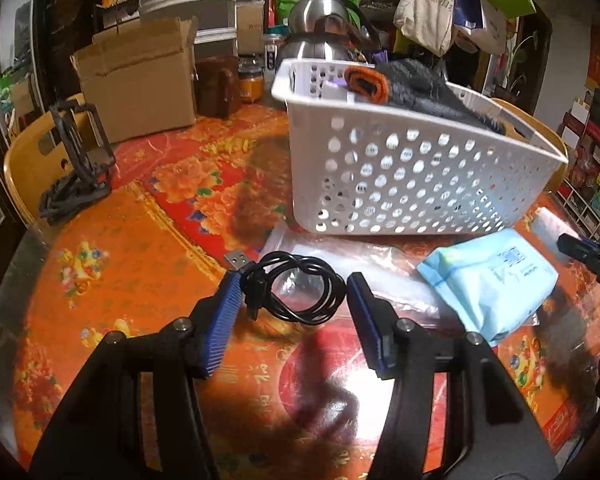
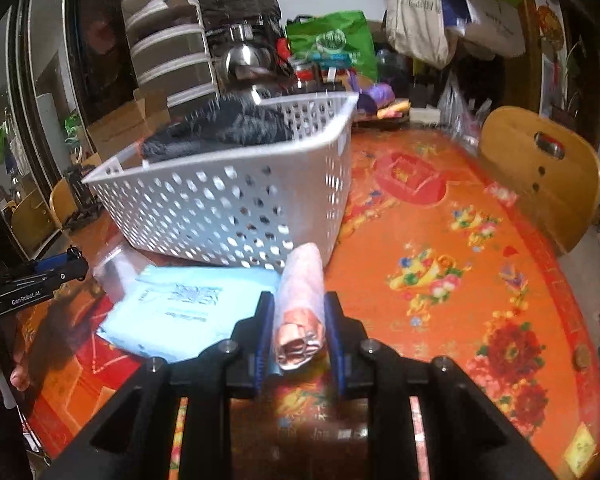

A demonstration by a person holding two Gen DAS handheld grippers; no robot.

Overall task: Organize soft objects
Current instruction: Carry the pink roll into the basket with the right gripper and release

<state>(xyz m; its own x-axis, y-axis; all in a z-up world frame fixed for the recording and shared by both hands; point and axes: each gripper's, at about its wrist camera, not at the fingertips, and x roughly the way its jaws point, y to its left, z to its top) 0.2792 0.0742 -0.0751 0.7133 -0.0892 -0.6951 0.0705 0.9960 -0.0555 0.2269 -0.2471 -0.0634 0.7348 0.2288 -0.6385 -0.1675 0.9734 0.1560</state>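
A white perforated basket (image 1: 420, 176) stands on the orange table and holds dark grey cloth (image 1: 424, 84) and an orange-edged item (image 1: 366, 80); the basket also shows in the right wrist view (image 2: 228, 200). My left gripper (image 1: 290, 292) is open, its blue pads on either side of a coiled black USB cable (image 1: 296, 292) lying on a clear plastic bag. A light blue tissue pack (image 1: 492, 280) lies to the right, also in the right wrist view (image 2: 188, 308). My right gripper (image 2: 298, 320) is shut on a rolled pink cloth (image 2: 302, 300), held just in front of the basket.
A cardboard box (image 1: 140, 88), jars and a steel kettle (image 1: 320, 24) stand at the table's back. A black stand (image 1: 80, 160) sits at the left edge. Wooden chair backs (image 2: 540, 176) flank the table. Bags hang behind.
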